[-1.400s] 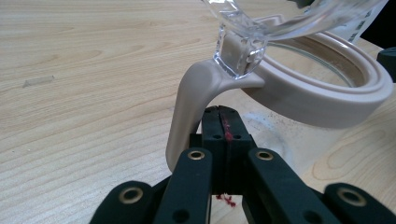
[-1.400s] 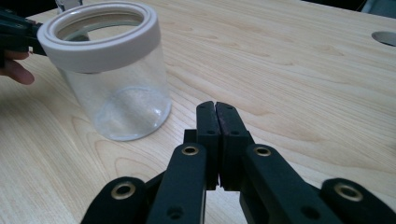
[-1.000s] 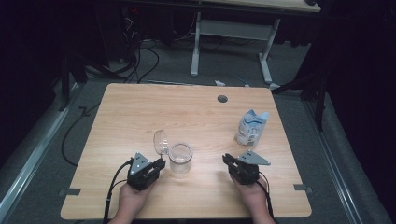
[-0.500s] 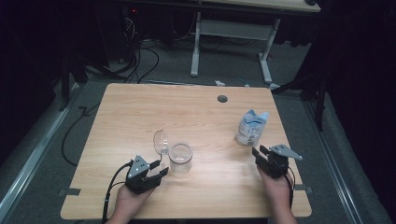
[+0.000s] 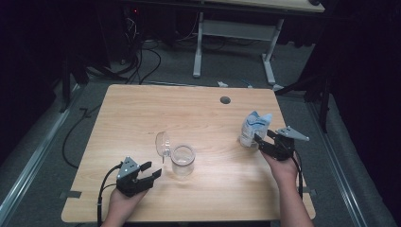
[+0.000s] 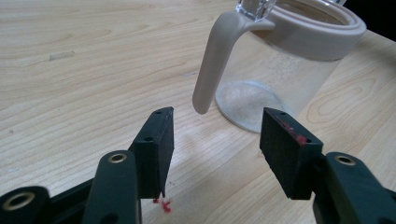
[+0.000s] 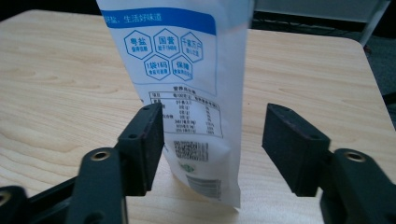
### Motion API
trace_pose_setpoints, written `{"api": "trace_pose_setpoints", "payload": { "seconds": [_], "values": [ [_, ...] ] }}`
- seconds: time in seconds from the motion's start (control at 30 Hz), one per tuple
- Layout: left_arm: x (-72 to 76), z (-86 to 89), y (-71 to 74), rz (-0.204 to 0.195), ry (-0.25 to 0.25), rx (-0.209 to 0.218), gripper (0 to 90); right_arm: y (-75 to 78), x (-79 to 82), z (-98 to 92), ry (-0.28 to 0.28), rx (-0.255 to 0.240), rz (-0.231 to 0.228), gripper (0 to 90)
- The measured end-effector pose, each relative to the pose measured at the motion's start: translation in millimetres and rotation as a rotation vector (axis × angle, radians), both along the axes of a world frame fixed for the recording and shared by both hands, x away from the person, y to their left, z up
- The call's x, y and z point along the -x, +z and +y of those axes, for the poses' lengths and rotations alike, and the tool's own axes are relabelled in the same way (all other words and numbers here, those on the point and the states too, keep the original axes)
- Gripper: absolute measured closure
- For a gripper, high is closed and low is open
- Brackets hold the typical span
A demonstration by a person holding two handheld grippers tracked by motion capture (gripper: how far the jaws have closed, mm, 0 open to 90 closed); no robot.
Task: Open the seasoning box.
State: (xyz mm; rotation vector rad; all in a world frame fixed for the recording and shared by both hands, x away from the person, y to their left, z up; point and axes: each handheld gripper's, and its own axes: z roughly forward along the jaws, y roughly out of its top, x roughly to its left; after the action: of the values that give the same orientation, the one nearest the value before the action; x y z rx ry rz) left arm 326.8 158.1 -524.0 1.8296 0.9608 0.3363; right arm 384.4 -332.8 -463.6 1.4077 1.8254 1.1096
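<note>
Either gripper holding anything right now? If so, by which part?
Nothing held. Left gripper is open short of the jar handle; right gripper is open around the bag, pads not pressing. Both jaws have just been opening.

High view: fixed above the near edge, looking forward and down over the whole table (image 5: pixel 208 113). Left gripper view: low, close, facing the jar (image 6: pixel 285 65). Right gripper view: low, close, facing the bag (image 7: pixel 187 93). Jar and bag also appear from above.

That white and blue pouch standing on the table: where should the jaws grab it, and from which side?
Probably across the pouch at mid-height, from the person's side. It stands upright, edge-on and thin between the right gripper jaws, which have just opened wide.
</note>
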Motion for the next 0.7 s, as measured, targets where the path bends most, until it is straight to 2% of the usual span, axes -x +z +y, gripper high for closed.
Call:
{"api": "trace_pose_setpoints", "payload": {
  "seconds": [0.2,0.3,0.57,0.6,0.63,0.7],
  "values": [
    [0.2,0.3,-1.4,0.003,0.008,0.011,45.2,-3.3,-7.3,0.3,0.034,-0.003,-0.004,59.1],
    [1.2,-0.7,-2.1,-0.006,0.010,0.006,45.3,-3.4,-6.1,2.7,0.053,0.013,-0.014,60.8],
    [5.1,-2.1,-2.0,-0.017,0.000,0.009,45.4,3.7,1.7,10.1,0.082,0.051,-0.011,79.5],
    [5.9,-2.0,-1.3,-0.020,0.001,0.020,45.4,3.7,1.7,10.1,0.082,0.051,-0.011,79.5],
    [6.5,-1.9,-1.2,-0.018,-0.003,0.026,45.5,4.3,4.4,13.5,0.086,0.057,-0.014,87.6],
    [6.7,-2.1,-1.0,-0.018,-0.006,0.027,45.5,4.4,5.5,15.8,0.088,0.070,-0.018,89.6]
  ]
}}
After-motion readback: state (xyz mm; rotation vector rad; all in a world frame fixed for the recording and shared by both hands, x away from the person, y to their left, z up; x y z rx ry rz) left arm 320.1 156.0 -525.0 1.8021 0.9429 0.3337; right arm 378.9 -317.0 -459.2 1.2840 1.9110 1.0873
